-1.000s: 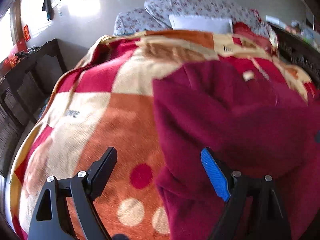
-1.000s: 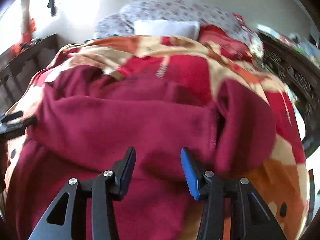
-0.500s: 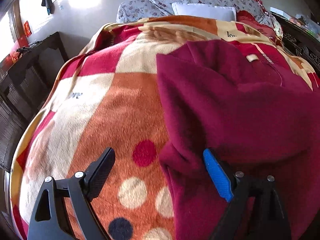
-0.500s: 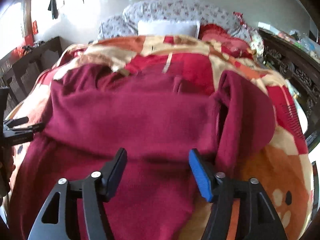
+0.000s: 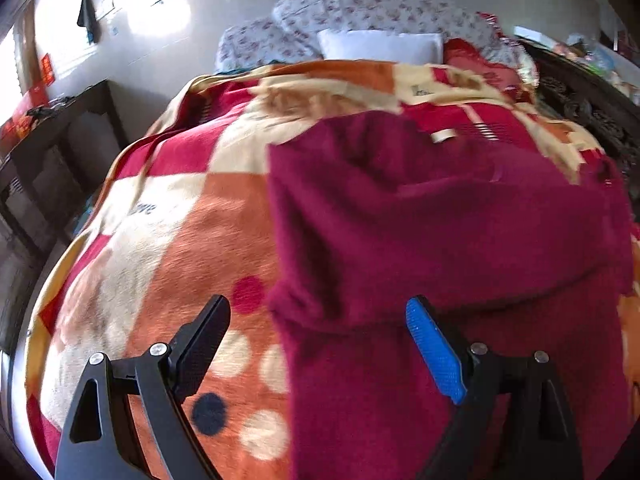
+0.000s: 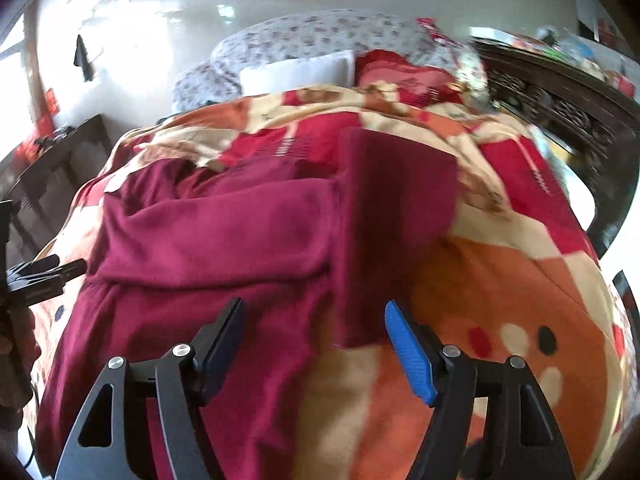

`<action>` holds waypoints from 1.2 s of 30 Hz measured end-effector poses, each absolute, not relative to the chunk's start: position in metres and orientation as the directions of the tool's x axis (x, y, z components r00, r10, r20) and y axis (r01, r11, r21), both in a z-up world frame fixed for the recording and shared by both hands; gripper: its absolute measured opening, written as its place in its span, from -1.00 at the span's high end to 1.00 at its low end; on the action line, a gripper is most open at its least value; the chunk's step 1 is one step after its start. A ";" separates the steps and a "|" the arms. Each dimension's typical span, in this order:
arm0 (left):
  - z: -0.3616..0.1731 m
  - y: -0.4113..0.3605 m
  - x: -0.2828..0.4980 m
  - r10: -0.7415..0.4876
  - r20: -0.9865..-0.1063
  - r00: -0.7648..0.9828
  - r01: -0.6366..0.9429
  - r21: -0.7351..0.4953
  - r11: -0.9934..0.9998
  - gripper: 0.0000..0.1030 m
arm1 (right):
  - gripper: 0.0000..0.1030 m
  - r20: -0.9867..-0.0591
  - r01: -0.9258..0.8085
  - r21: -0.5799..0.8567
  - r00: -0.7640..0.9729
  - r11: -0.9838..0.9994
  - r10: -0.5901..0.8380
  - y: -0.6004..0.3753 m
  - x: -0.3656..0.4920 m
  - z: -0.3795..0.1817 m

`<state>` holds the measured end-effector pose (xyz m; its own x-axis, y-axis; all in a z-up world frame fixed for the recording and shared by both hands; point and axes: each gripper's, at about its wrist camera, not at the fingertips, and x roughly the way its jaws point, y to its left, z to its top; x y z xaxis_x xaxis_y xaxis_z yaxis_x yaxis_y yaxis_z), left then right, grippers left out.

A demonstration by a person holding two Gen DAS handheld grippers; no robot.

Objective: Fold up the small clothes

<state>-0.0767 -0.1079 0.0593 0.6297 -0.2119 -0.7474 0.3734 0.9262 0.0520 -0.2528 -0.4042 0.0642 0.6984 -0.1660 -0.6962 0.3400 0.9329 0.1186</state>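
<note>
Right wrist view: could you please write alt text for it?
A dark red garment lies partly folded on a patterned blanket covering a bed. The right hand-held gripper, jaws open and empty, hovers above its near edge.

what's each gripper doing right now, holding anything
left gripper: open, holding nothing.
right gripper: jaws just opened, nothing gripped; maroon garment lies below.

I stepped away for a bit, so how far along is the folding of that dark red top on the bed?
Done: the dark red top lies on the blanket with its upper part folded down, leaving a crease across its width. In hand: nothing. The left gripper is open, and the right gripper has just been opening, with no cloth pinched. Left: the sleeve still sticks out sideways, and the lower half is unfolded.
</note>
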 end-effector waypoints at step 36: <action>0.031 -0.173 -0.094 -0.267 -0.800 0.537 0.485 0.034 0.874 -0.73 | 0.85 -0.592 0.676 -0.233 0.472 0.699 -0.654 -0.533 -0.357 0.080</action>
<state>-0.0945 -0.1729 0.0309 0.5373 -0.2670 -0.8000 0.4852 0.8738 0.0342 -0.3573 -0.5328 0.0797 0.4718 -0.6538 -0.5916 0.6760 0.6990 -0.2334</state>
